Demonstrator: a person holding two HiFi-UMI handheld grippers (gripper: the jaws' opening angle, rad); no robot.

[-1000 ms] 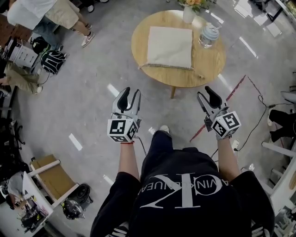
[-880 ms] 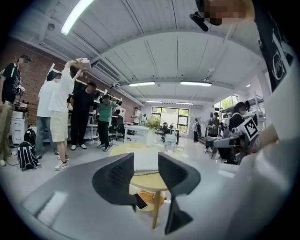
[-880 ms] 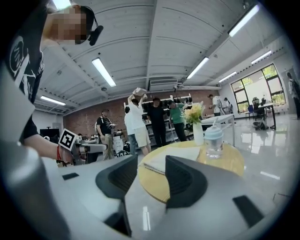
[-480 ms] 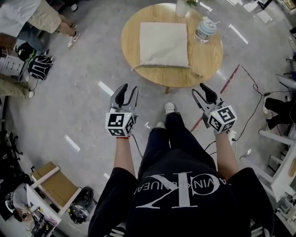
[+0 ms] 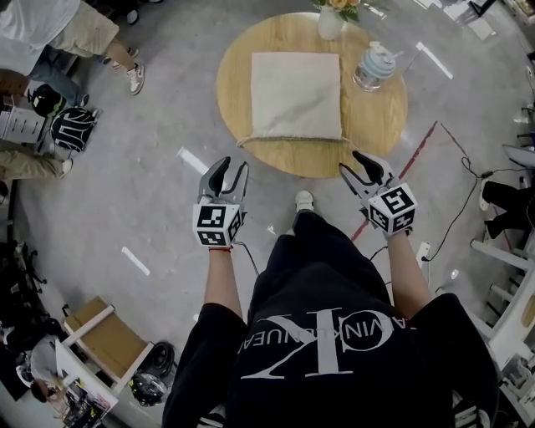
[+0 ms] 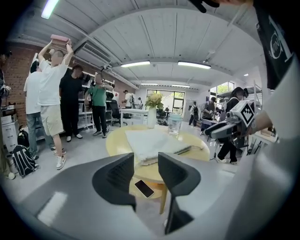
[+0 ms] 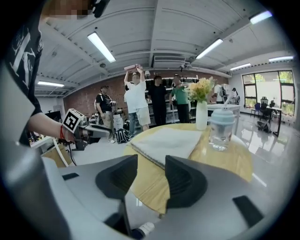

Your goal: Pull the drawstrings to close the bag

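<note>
A pale cream cloth bag [image 5: 297, 94] lies flat on the round wooden surface [image 5: 380, 117], left of its centre and well inside the rim. It is close to square and smooth over most of its face. A puckered hem [image 5: 288, 138] runs along the edge nearest the person. That gathered hem is the mouth end, so the bag's opening points toward the person and its sides run straight away from them. The shape is too square for any long axis to stand out.

A thin drawstring [image 5: 243, 143] tail seems to poke out at the hem's left corner, though it is too fine to be sure of from the head view. How tightly the mouth is gathered cannot be told.

The left tongs [image 5: 226, 178] hover over the floor just short of the surface's near rim. They are released, with the pads apart and nothing between them. The right tongs [image 5: 361, 171] are likewise released and empty. In the head view their tips overlap the near rim and hide a bit of it. Neither touches the bag.

A vase [image 5: 331, 21] of flowers stands at the far rim, cut off by the top of the frame. A lidded clear jar [image 5: 374, 65] stands right of the bag, apart from it.
</note>
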